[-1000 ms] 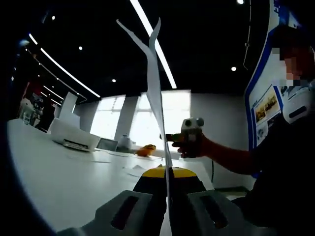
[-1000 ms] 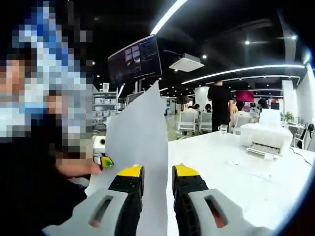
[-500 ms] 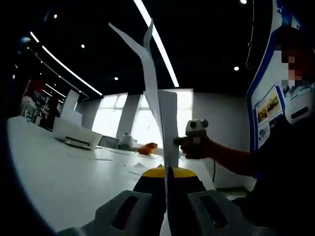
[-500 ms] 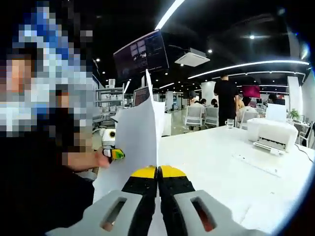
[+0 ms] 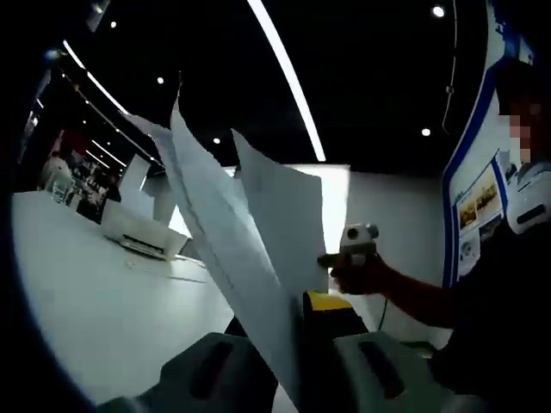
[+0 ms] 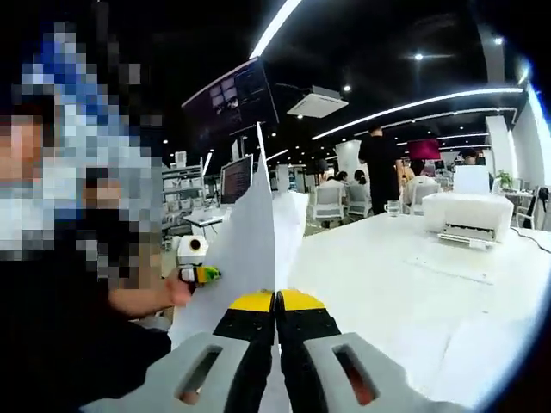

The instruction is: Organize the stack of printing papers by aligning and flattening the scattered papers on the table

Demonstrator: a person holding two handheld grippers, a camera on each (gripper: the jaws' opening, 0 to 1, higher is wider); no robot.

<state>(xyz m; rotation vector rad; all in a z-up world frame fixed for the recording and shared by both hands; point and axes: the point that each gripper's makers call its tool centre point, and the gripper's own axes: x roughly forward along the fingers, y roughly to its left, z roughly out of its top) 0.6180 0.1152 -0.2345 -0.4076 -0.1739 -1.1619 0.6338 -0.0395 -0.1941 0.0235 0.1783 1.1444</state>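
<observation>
Both grippers pinch the papers (image 5: 250, 258) upright above the white bench (image 6: 379, 275): the left gripper (image 5: 288, 361) clamps their edge, and the right gripper (image 6: 275, 323) has its fingers pressed together on them.

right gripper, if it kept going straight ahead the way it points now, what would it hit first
Probably nothing beyond the papers already clamped in the right gripper. They stand straight up ahead of its shut jaws. Past them lies open white table, though depth is hard to judge.
</observation>
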